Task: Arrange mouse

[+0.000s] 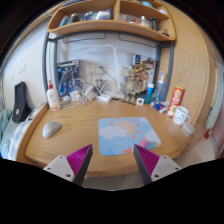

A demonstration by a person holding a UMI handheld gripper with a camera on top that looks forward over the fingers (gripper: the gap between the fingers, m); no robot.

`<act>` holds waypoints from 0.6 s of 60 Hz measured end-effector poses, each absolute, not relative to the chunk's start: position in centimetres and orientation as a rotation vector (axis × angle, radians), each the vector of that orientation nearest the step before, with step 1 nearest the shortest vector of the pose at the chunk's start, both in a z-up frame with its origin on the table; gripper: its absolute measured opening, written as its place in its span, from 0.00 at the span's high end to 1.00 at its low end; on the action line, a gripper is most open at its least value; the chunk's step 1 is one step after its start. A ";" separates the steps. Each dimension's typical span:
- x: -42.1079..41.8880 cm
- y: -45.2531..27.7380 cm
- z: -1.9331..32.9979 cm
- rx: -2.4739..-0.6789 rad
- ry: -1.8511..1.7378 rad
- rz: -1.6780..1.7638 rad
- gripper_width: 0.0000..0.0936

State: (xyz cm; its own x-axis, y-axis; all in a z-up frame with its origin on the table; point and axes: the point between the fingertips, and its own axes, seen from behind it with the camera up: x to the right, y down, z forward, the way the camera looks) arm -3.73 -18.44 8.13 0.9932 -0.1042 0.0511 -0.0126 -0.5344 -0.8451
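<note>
I hold my hand-held gripper [112, 160] above the near edge of the curved light-wood tabletop [70, 143], its two fingers spread wide apart with nothing between them; the magenta pads [80, 158] face each other across bare wood. The small grey rounded computer mouse [51, 128] lies on the tabletop to the far left of my fingers, well apart from them. The pale blue rectangular mouse mat [128, 132] lies flat just ahead of my fingers, slightly to the right, with nothing on it (that is where I judge the mouse belongs).

I expect the mouse to be light, a stiff plastic shell, smooth and somewhat slippery on its domed top. I would take it across its two long flanks, low down and near the middle, so the pads bite on the straighter walls and not the curve. Whether a cable trails from it I cannot tell. Bottles and cups crowd the far side under the shelf.
</note>
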 end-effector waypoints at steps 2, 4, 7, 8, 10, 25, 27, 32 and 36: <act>-5.9 -18.1 7.3 -2.144 0.063 -0.099 0.11; -7.9 -17.9 6.5 -2.157 0.046 -0.080 0.11; -10.7 -17.4 5.6 -2.170 0.022 -0.058 0.11; -11.6 -17.2 5.4 -2.174 0.014 -0.050 0.11; -13.3 -16.9 4.8 -2.183 -0.002 -0.033 0.11; -24.4 -12.7 1.5 -2.221 -0.088 0.043 0.11; -25.6 -12.0 1.1 -2.225 -0.102 0.051 0.11; -28.2 -10.2 0.4 -2.231 -0.134 0.060 0.11; -29.8 -8.9 -0.5 -2.247 -0.152 0.065 0.11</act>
